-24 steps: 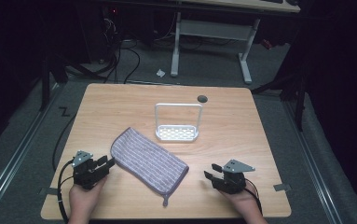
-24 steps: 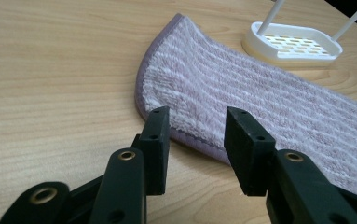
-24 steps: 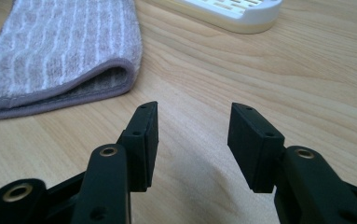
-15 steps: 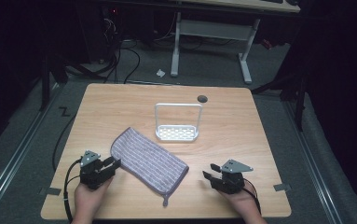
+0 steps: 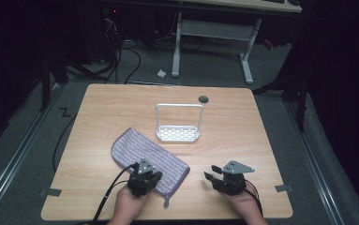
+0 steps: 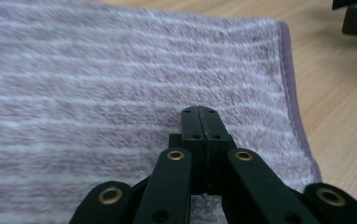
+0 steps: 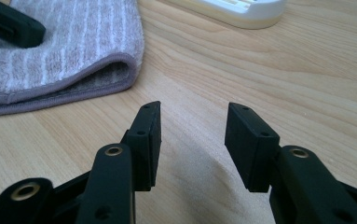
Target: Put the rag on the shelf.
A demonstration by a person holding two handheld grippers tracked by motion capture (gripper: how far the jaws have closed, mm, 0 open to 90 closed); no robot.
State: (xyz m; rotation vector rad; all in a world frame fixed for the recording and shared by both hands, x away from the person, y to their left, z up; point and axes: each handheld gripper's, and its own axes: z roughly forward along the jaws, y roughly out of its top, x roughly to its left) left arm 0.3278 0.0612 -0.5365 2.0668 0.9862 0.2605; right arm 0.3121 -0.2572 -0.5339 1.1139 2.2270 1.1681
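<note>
A folded towel point(image 5: 146, 159), lilac-grey with thin pale stripes and a stitched hem, is lying slantwise on the near left part of the worktop point(image 5: 243, 131), in front of a white rack point(image 5: 178, 124). I am holding my left claw point(image 6: 199, 114) over its near end, jaws pressed together with nothing between them. My right claw point(image 7: 192, 140) is hovering above bare wood just beside the towel's folded edge, jaws standing apart and empty.

Light wooden table point(image 5: 97, 122); folded purple striped towel point(image 5: 130, 152) under left gripper point(image 5: 144, 182); white rack point(image 5: 179, 133) beyond both, farther up table.
</note>
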